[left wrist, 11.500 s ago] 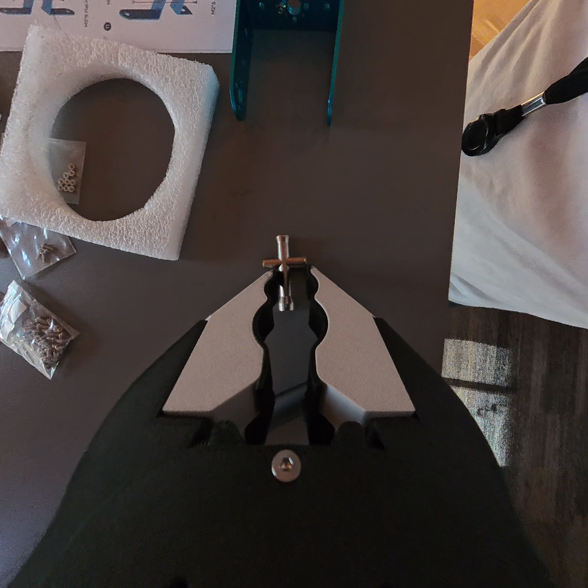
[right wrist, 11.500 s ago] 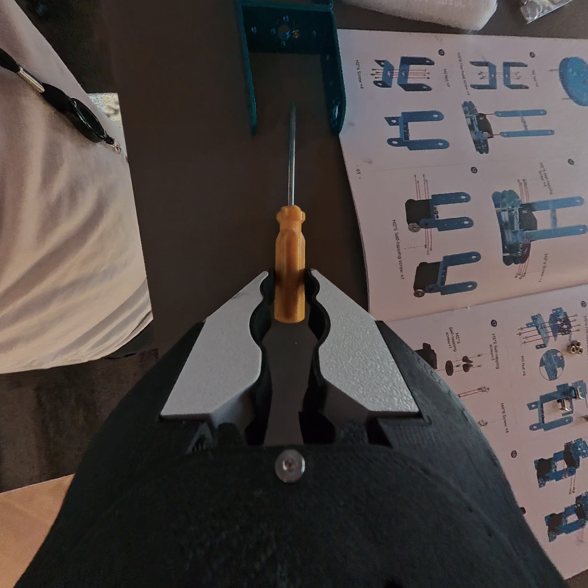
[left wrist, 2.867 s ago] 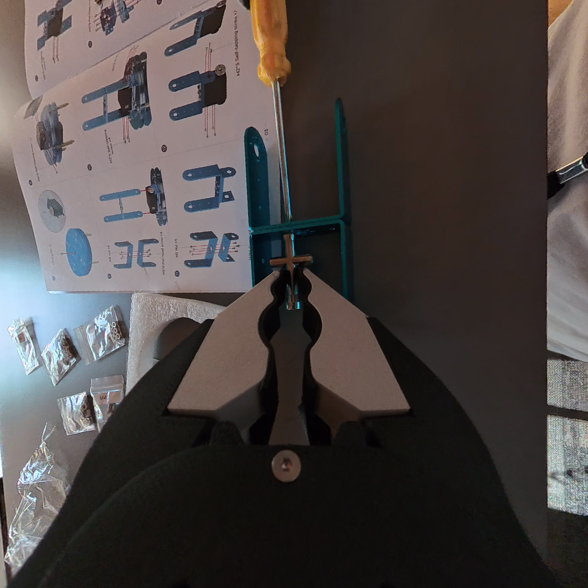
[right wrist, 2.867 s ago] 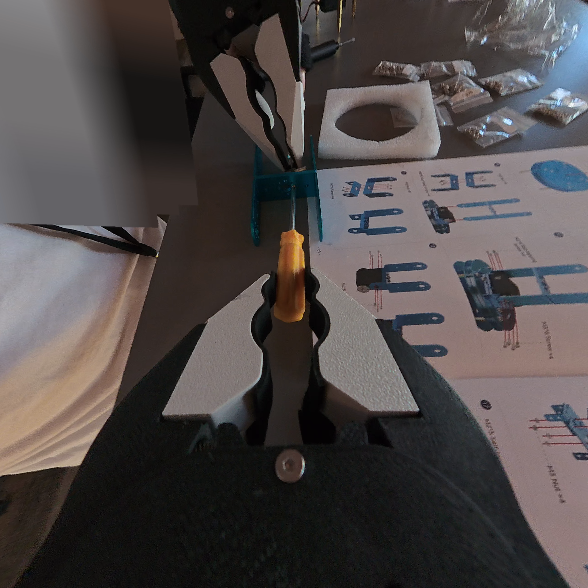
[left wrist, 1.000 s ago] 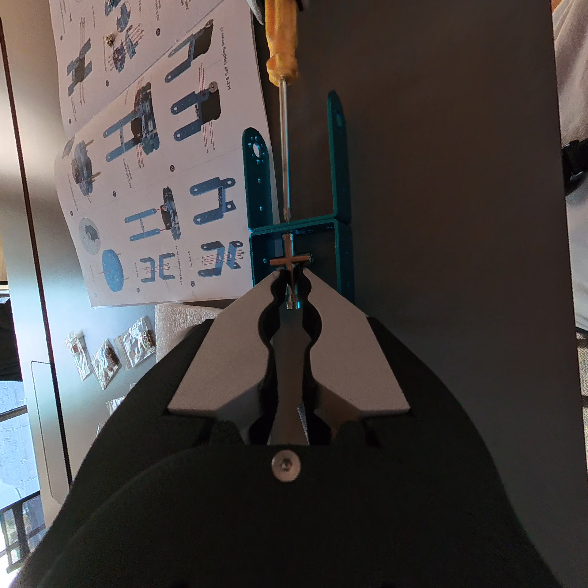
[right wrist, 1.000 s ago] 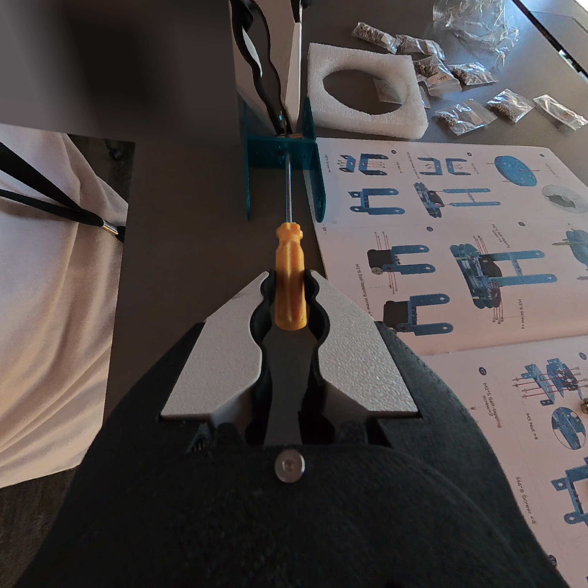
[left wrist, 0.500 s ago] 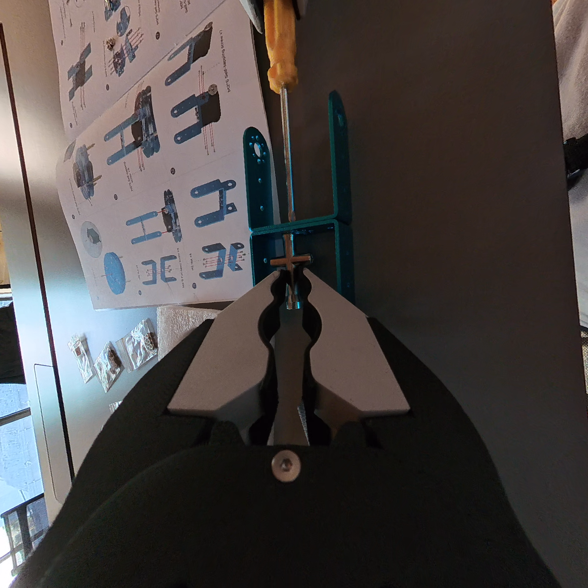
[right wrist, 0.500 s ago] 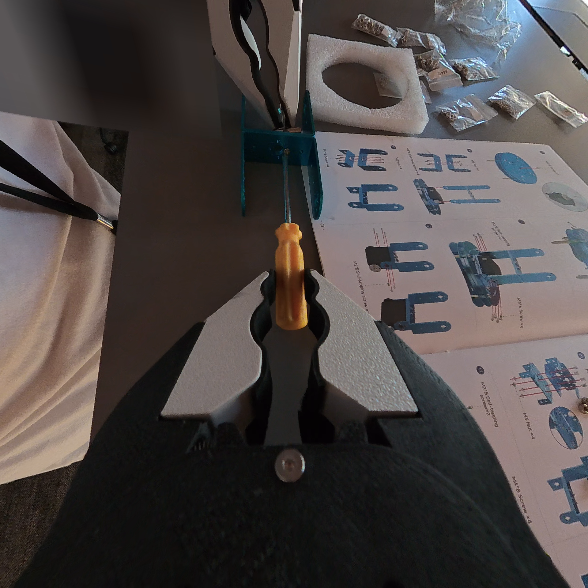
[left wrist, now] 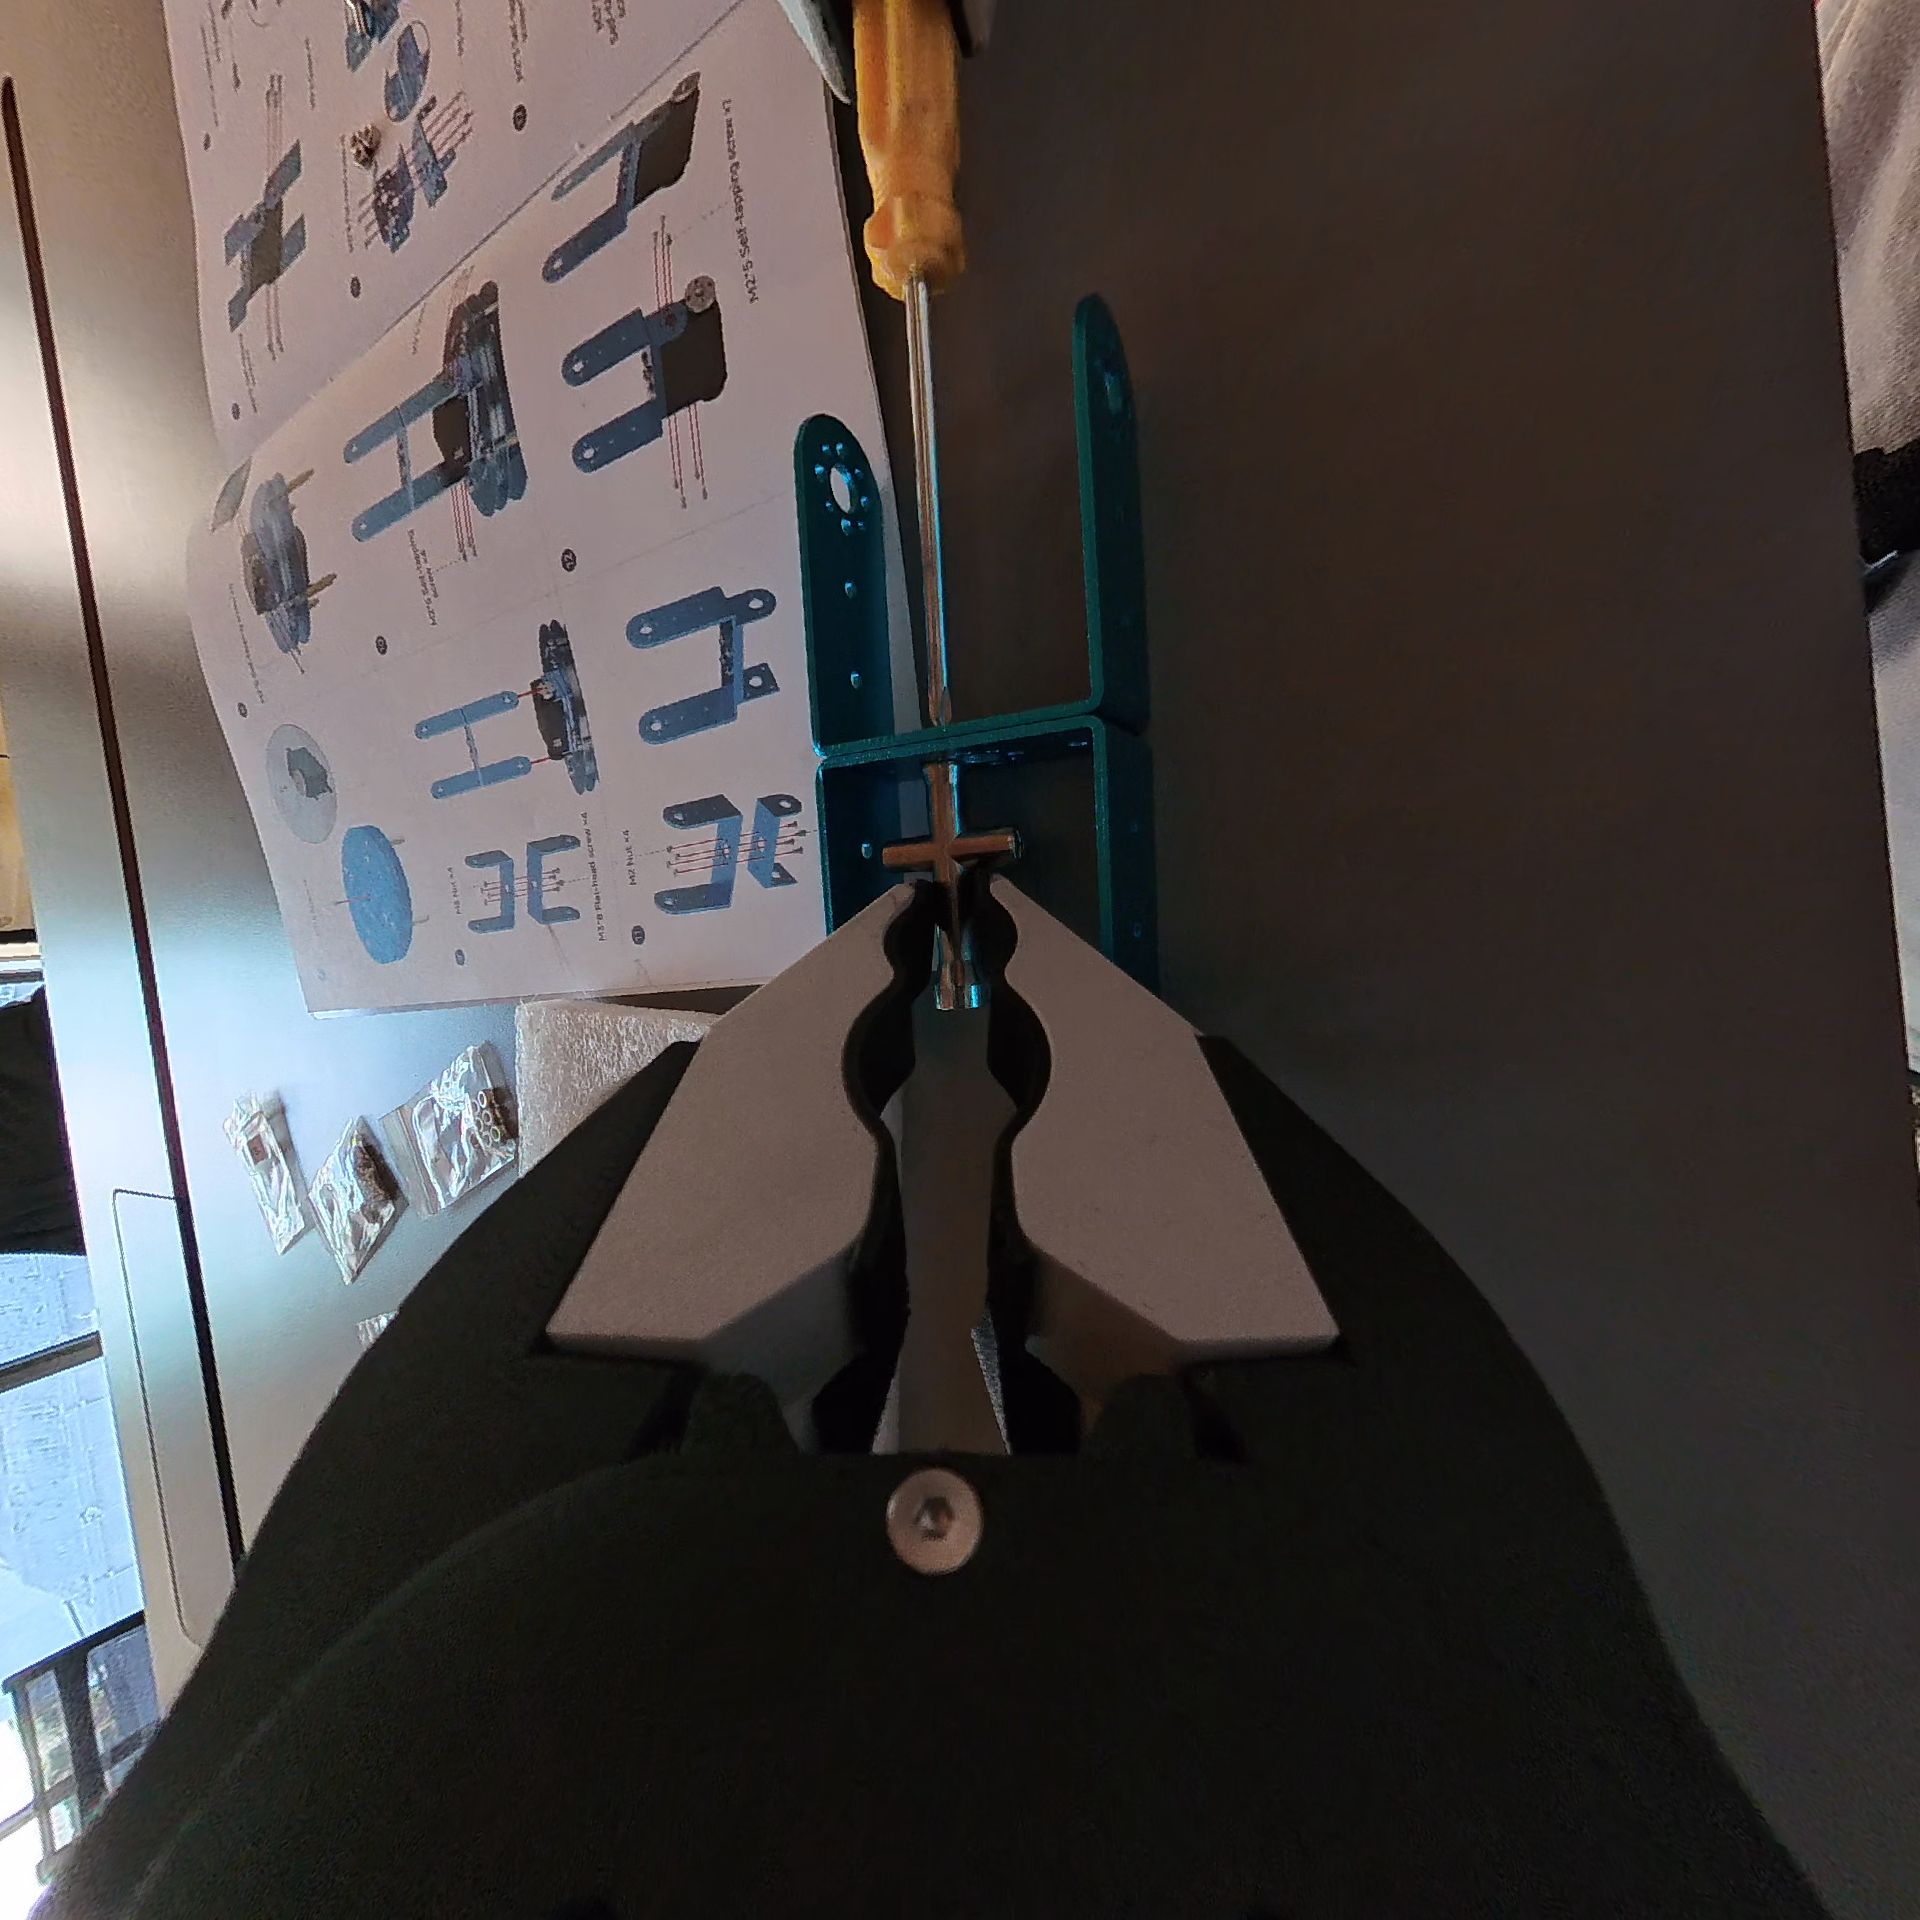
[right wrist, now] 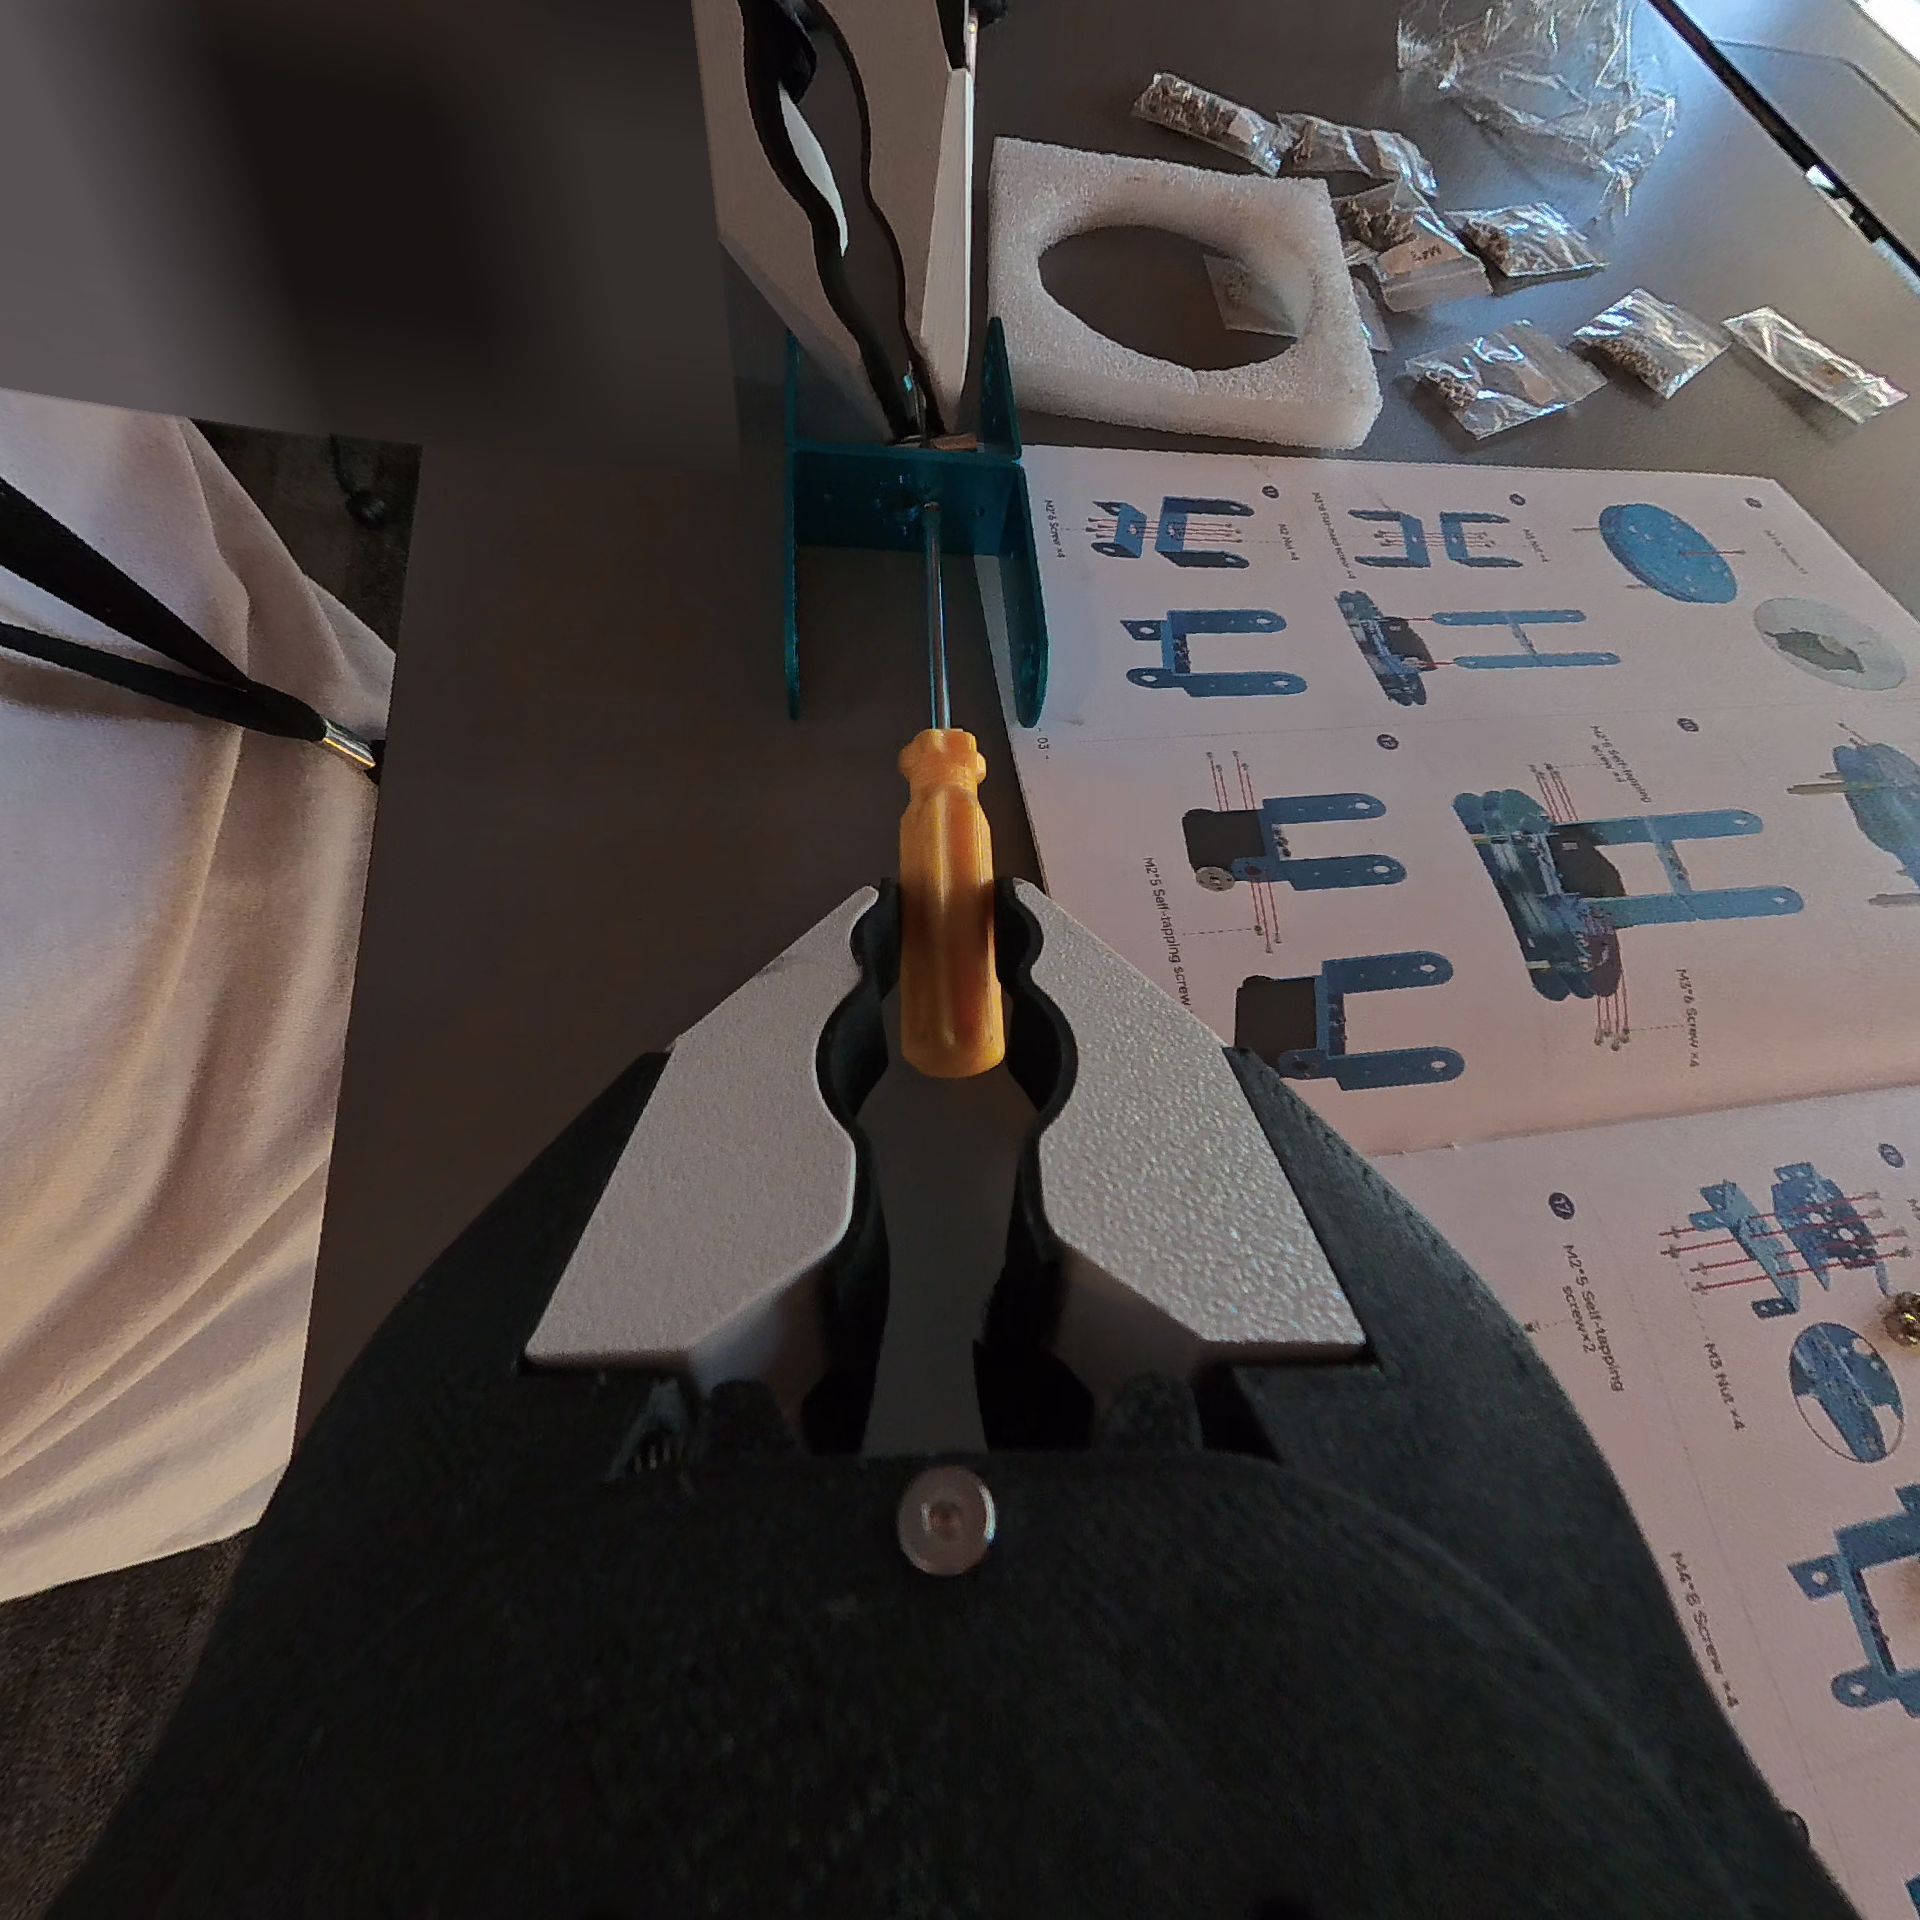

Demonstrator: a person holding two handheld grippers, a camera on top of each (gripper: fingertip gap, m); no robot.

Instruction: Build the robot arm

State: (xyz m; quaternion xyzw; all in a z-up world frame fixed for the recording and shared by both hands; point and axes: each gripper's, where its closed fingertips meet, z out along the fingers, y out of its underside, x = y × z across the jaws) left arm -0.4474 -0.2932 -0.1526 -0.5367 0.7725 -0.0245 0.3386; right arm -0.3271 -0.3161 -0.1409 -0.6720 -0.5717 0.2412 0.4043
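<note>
Teal anodised metal forms the two U-shaped brackets (left wrist: 977,727) (right wrist: 909,520), joined back to back at their cross-plates and lying on the dark table (left wrist: 1455,623) (right wrist: 582,727).

The left gripper (left wrist: 951,888) (right wrist: 920,400) has its jaws closed on a small silver cross wrench (left wrist: 945,852). The wrench's forward arm meets the cross-plate of the near bracket. Its cross-bar lies just ahead of the fingertips.

The right gripper (right wrist: 943,891) has its jaws clamped on the orange handle of a screwdriver (right wrist: 945,914) (left wrist: 914,177). The steel shaft runs between the two arms of the far bracket. Its tip touches the joined cross-plates from the side opposite the wrench.

Surrounding items:
- An open instruction sheet (right wrist: 1507,831) (left wrist: 499,520) with blue diagrams lies beside the brackets; one bracket arm rests at its edge.
- A white foam square (right wrist: 1174,301) (left wrist: 582,1049) with a round cut-out lies beyond the sheet, with one small bag inside the hole.
- Clear bags of small hardware (right wrist: 1496,374) (left wrist: 364,1164) lie next to the foam.
- A white cloth (right wrist: 156,987) with a black strap (right wrist: 156,665) on it lies beside the table.
</note>
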